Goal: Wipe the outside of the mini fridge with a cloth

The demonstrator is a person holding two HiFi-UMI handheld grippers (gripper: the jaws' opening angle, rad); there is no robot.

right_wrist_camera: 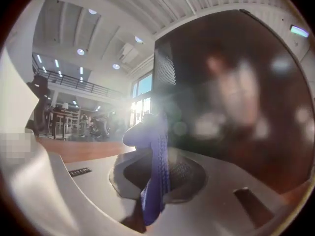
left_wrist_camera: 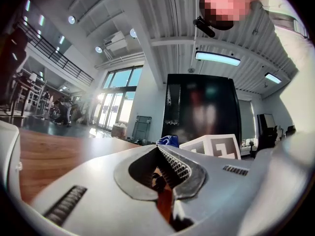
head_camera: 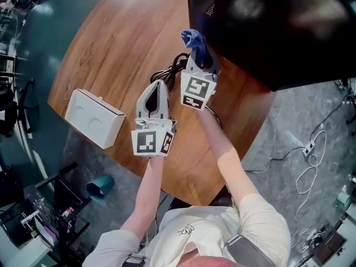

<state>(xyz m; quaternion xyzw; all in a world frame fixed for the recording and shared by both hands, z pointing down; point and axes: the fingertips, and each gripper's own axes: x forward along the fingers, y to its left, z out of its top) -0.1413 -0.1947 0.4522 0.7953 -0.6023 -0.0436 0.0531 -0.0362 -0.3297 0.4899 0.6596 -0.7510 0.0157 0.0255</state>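
1. Two handheld grippers reach out over a round wooden table (head_camera: pixel 111 43), seen from above in the head view. The person's arms come in from the bottom of the frame.
2. Right gripper (right_wrist_camera: pixel 158 168) has its jaws pressed together on a blue cloth (right_wrist_camera: pixel 156 141). The cloth stands between them as a folded strip, and its bunched end pokes past the tips, so a soft pad leads.
3. Mini fridge (head_camera: pixel 267 26), black and glossy, stands at the table's far right. The cloth's bunched end is just beside its near corner; whether they touch I cannot tell.
4. Left gripper (left_wrist_camera: pixel 160 154) has its jaws closed with nothing between them. It hangs beside the right one, a little behind, probably to stay out of the wiping path.
5. Black cable (head_camera: pixel 171 70) lies coiled on the table near both grippers' tips. A white box (head_camera: pixel 94 117) sits well apart at the table's left edge.
6. Judging from this, wiping of the fridge's side is about to begin or barely begun.
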